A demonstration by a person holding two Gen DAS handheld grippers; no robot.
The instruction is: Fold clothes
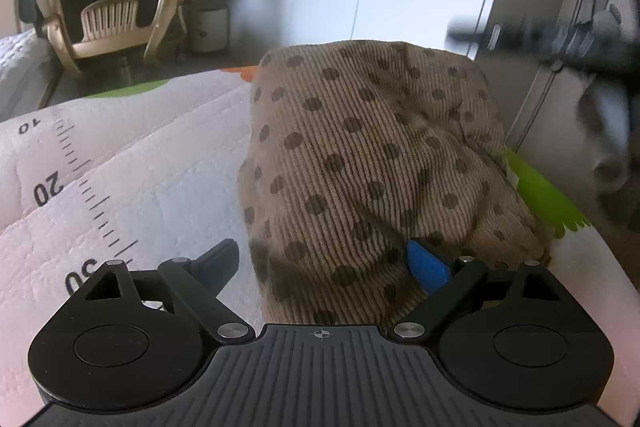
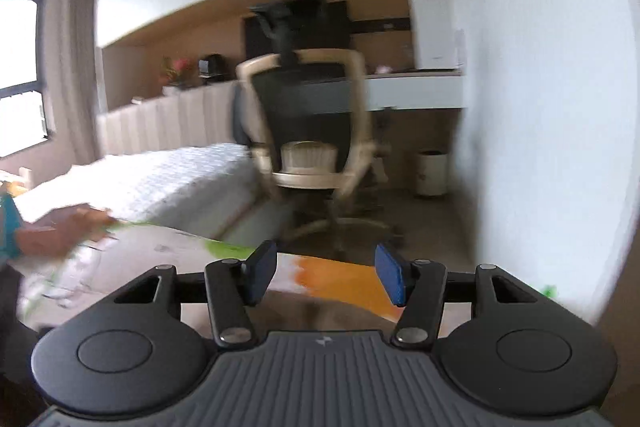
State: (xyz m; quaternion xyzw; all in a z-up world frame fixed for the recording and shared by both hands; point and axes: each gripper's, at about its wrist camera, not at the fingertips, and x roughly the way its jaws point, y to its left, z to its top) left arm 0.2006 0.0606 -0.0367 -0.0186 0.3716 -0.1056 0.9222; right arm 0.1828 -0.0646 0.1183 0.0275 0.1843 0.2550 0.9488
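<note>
Underneath, a broad white quilted mat, puffy and stitched in squares, printed with a black ruler scale plus green and orange shapes. Soft enough to drag along with cloth, probably, so worth lifting cloth clear before moving it.

On the mat's far-right part, seen from the left wrist: the garment, brown fine-ribbed corduroy with dark polka dots, heaped in a rounded, creased mound. Not yet flat and no fold line set, so judged early in the task. Thick, grippy ribs; likely to hold a crease poorly and to bunch when pushed. Better to find a true hem or corner, pinch one layer only, pull taut and spread before folding.

Left tool spread wide, gripping nothing, with the garment's near edge lying between the fingers. Blue pad of one finger touching a fold of cloth or tucked just under it; the other finger well clear over bare mat. Should close only once a single edge sits squarely between both pads.

Right tool likewise parted and empty, above the mat's orange patch, apart from the garment; view blurred. Best to steady first, then take the matching corner.
</note>
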